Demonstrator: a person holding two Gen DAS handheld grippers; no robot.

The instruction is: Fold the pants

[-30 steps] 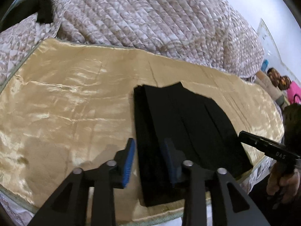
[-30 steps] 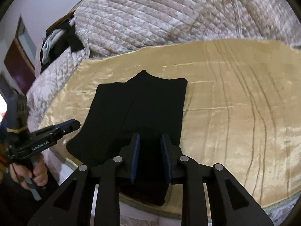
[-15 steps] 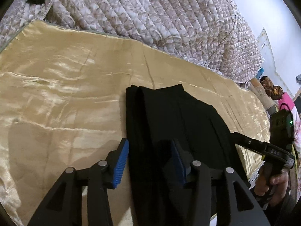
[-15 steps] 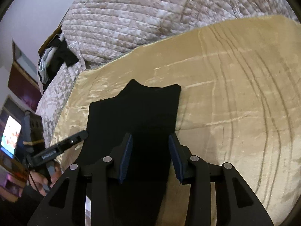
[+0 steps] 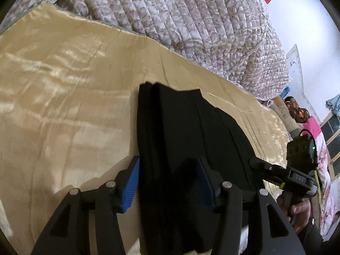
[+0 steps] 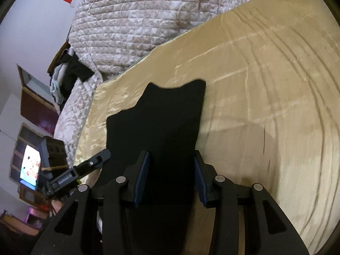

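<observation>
Black folded pants [image 5: 187,123] lie flat on a gold satin sheet [image 5: 63,85], their near end under both grippers. My left gripper [image 5: 166,163] straddles the pants' left edge; its jaws are opening, the cloth lies between the blue pads [image 5: 131,182], and nothing is pinched. In the right wrist view the pants [image 6: 163,116] run away from my right gripper [image 6: 171,155], whose jaws stand apart over the right edge with the cloth between them, not squeezed. Each view also shows the other gripper: the right gripper [image 5: 265,167] and the left gripper [image 6: 95,161], low beside the pants.
A quilted floral blanket [image 5: 180,10] is heaped behind the sheet [image 6: 265,85]. A person's hand [image 5: 297,210] holds the right gripper's handle. Another person [image 5: 293,106] is far right. Dark clothes [image 6: 68,74] sit on the quilt's left; a lit screen [image 6: 30,165] glows below them.
Both grippers have sunk toward the pants' near end and rolled somewhat. Both pairs of jaws have spread wider, the right from nearly together to well apart. The pants have not moved.
</observation>
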